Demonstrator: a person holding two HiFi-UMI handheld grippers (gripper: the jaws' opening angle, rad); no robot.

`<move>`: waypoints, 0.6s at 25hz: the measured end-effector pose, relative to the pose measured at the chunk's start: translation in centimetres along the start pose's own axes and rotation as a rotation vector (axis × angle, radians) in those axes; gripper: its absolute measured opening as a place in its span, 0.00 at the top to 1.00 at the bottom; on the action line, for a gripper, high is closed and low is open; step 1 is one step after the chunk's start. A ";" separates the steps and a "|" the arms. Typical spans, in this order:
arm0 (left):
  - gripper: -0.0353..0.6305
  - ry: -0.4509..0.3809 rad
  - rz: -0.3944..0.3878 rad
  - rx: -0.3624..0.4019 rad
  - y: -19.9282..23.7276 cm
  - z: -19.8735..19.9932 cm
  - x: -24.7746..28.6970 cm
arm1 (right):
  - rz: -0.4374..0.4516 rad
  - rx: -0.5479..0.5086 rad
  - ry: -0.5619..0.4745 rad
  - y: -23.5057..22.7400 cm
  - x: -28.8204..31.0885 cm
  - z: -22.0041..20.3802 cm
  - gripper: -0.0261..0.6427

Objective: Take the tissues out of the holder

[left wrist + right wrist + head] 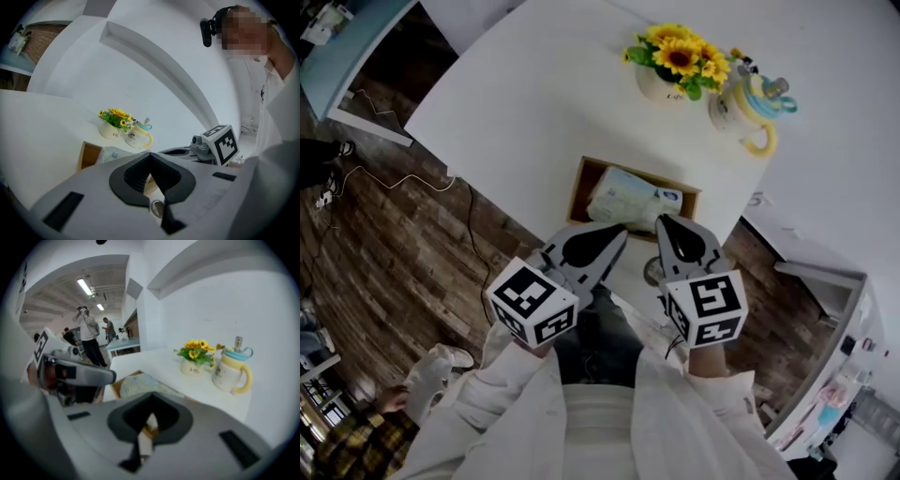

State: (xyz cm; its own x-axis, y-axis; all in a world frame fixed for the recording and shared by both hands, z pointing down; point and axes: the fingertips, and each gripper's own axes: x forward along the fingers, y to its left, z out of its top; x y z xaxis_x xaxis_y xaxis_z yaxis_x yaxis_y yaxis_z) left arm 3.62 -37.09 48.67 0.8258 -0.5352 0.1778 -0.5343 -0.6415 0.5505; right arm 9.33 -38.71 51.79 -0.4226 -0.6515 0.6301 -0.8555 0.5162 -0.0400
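Tissues (630, 197), a wrapped pack, lie in the holder (580, 184), an open wooden box at the 6 o'clock edge of the white table (525, 94) in head view.

Head view only: grippers side by side. The left gripper (617, 234) tip is over the pack's near edge and the right gripper (663, 225) tip over its 5 o'clock end. Contact can't be told from there.

Left gripper view: its fingers (123, 180) are closed together, with only the diamond hollow between the pads open. Table and holder rim show through it, nothing plainly pinched.

Right gripper view: fingers closed too. A pale sliver sits low in the slit; can't tell if it's tissue or background.

Gripper views show the pack from the side, bulging above the holder rim.

From the holder, flowers (677, 58) in a white pot are at 1 o'clock and a mug (748, 105) with yellow handle at 2 o'clock, just beside the pot.

Left gripper view alone shows the operator (276, 108) in a white coat with a head camera (205, 32). Right gripper view alone shows people (91, 336) standing in a long lit room at 10 o'clock.

Holder's near wall is mostly hidden behind the grippers.

Dark wood floor (384, 253), with a cable (398, 180) across it at 9 o'clock. A plaid sleeve (342, 445) is cut off at the 7 o'clock corner.
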 end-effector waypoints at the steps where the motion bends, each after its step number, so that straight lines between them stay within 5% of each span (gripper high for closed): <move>1: 0.93 -0.008 0.002 0.010 0.0 0.5 -0.1 | -0.002 -0.009 -0.007 0.0 -0.2 0.3 0.94; 15: 0.93 -0.147 0.024 0.144 -1.7 7.1 -1.9 | 0.003 0.007 -0.185 2.2 -3.1 5.4 0.94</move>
State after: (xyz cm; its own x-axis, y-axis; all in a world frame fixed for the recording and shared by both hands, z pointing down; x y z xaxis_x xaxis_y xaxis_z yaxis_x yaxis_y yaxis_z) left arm 1.69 -38.87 41.59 0.7830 -0.6189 0.0621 -0.5821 -0.6940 0.4237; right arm 7.13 -38.58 45.54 -0.4724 -0.7412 0.4769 -0.8559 0.5149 -0.0476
